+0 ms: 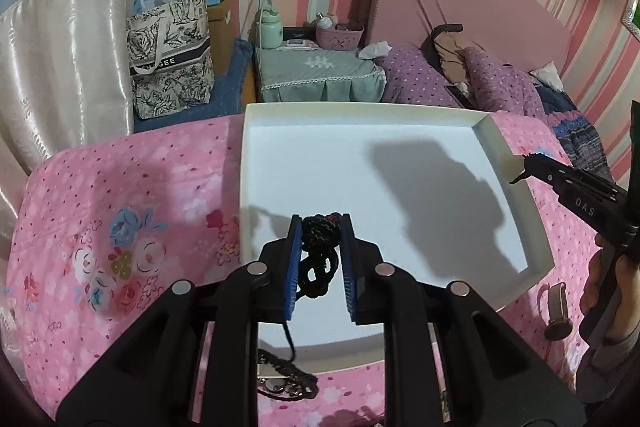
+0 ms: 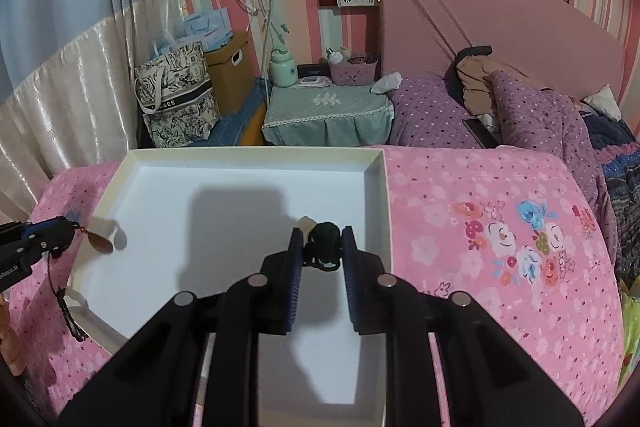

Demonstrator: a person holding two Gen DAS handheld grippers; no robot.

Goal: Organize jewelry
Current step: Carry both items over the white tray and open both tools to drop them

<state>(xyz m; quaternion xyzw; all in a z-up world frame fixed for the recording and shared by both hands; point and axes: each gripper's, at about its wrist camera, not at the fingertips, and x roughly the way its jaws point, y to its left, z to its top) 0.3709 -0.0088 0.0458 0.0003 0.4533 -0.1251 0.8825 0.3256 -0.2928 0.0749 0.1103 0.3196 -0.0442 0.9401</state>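
Observation:
A white shallow box (image 1: 516,155) lies on the pink floral bedspread; it also shows in the right wrist view (image 2: 376,187). My left gripper (image 1: 320,223) is shut on a black braided cord necklace (image 1: 318,251) above the box's near left part; its brown pendant (image 2: 100,242) hangs from the tips and its tail dangles below. My right gripper (image 2: 320,235) is shut on another black knotted cord (image 2: 326,241) with a pale bead (image 2: 306,223), over the box's right side. In the left wrist view the right gripper (image 1: 516,167) shows at the box's right rim.
A wristwatch (image 1: 556,311) lies on the bedspread right of the box. Beyond the bed stand a nightstand (image 1: 316,71) with a pink basket and green bottle, a patterned tote bag (image 1: 168,55), and a pink headboard (image 2: 500,27). Purple bedding (image 2: 520,107) lies far right.

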